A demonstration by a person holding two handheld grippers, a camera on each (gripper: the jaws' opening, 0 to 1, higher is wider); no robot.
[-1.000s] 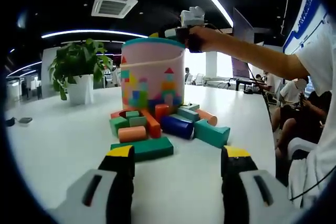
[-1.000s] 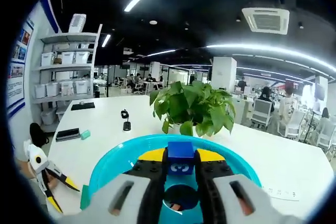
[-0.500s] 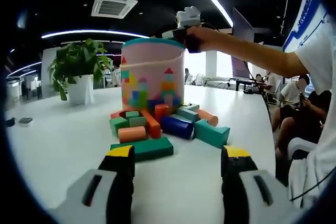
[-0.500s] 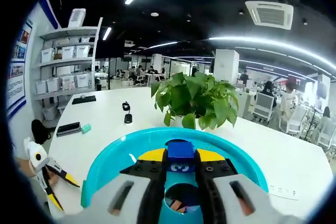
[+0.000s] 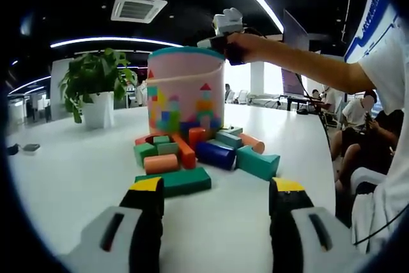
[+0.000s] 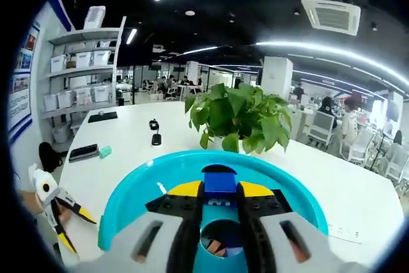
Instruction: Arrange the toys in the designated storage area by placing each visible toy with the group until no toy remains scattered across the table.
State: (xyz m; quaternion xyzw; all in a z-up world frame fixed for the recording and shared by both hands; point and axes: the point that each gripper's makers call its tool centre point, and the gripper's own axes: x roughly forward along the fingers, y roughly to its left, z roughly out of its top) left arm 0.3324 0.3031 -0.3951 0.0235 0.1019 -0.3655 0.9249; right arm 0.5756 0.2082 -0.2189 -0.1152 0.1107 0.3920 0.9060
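Right gripper view | tongs pinch square blue block | round teal bucket

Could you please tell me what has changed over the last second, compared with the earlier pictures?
The right gripper has come a little lower over the teal-rimmed bucket, whose rim now looks wider, and stays shut on the blue block. The left gripper stays open and low over the table; the blocks beside the bucket, such as the green block, have not moved.

Blocks on table before bucket, plant left.
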